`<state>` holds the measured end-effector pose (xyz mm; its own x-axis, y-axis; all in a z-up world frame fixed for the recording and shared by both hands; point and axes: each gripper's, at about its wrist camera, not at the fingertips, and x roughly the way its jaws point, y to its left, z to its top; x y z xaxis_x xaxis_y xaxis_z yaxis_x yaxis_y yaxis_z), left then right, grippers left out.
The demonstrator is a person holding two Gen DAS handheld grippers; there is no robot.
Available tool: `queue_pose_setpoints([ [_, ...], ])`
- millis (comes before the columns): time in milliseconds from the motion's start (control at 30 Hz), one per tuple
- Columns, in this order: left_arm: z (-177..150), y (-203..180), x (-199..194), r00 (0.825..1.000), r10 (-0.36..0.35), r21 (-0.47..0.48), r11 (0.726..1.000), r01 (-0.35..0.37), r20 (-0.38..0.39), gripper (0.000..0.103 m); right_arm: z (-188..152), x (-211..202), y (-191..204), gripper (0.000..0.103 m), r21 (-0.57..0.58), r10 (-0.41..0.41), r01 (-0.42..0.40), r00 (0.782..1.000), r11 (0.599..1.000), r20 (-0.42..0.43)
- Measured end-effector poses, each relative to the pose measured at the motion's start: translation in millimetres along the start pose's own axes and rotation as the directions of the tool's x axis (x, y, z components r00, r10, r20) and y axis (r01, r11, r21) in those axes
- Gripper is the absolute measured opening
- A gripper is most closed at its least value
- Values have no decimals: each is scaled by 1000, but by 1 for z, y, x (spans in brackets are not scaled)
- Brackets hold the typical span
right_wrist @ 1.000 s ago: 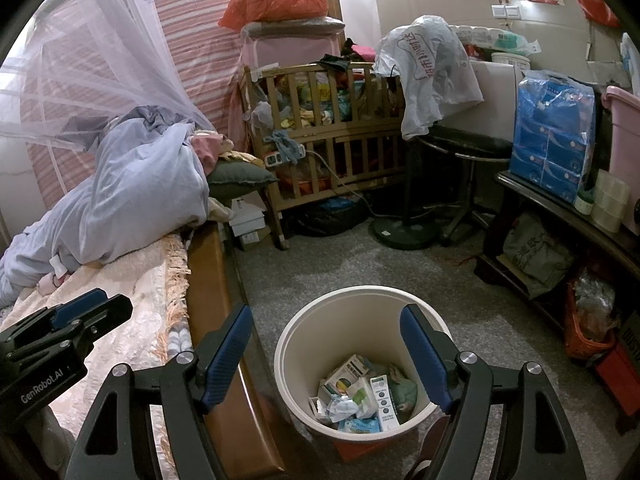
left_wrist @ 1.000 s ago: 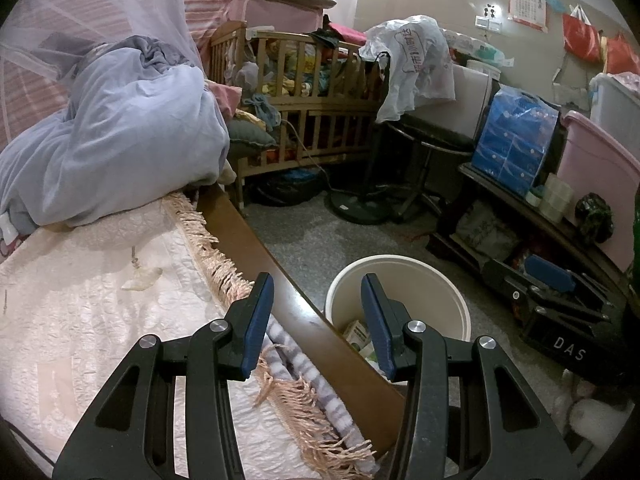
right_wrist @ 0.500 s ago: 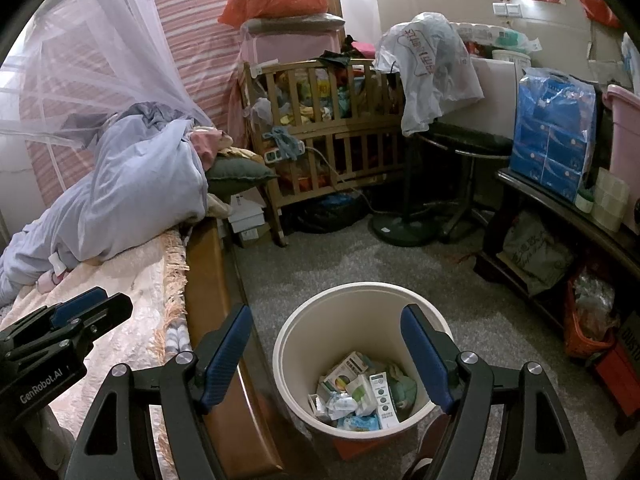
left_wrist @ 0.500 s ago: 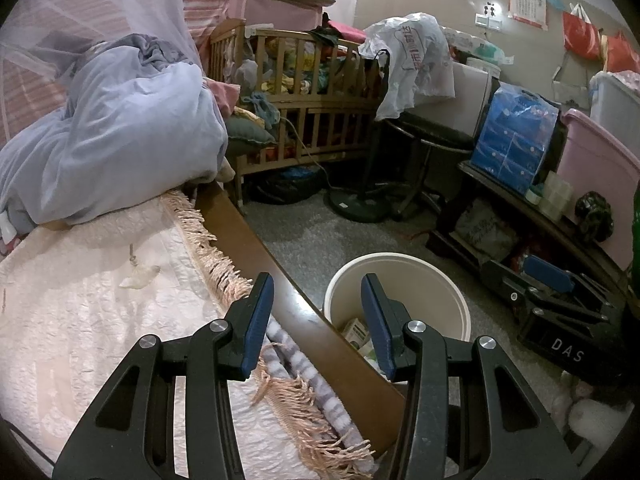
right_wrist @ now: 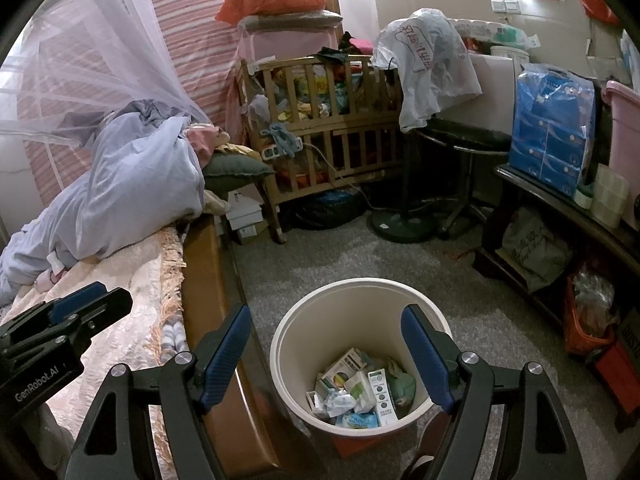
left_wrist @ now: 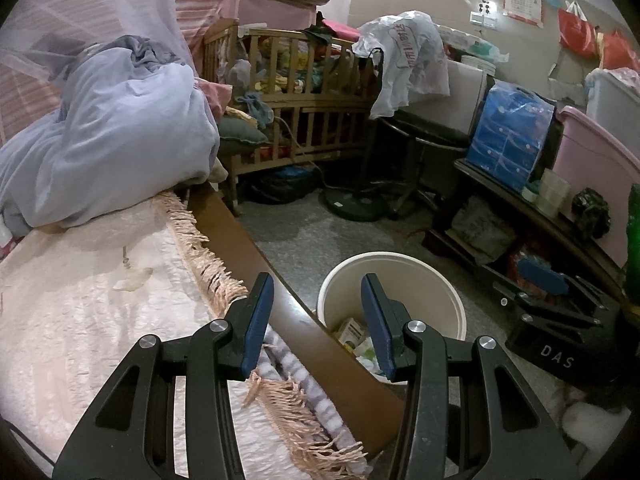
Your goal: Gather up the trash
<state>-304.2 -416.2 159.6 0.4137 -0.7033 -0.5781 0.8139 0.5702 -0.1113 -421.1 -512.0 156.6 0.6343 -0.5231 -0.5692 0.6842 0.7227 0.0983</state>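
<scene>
A bed [left_wrist: 80,300] with a pale pink fringed cover carries a heap of lilac bedding [left_wrist: 104,136] at its far end and a small crumpled scrap [left_wrist: 134,280] on the cover. Beside its wooden side rail, the grey floor [right_wrist: 360,252] bears a cream bin [right_wrist: 440,332] holding boxes and wrappers.

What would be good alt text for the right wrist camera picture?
The right hand-held gripper, open and empty, points down at a cream trash bin on grey floor, holding small boxes and crumpled paper. The bed and left hand-held gripper lie left; a wooden crib stands behind.
</scene>
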Motion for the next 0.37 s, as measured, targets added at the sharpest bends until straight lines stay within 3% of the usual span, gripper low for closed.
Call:
queue_pose_setpoints([
  [367,-3,2,0,1000,-5,11,1000,5,5,44,2,4,-2,76,-4,3,-3,1000,1000,-12],
])
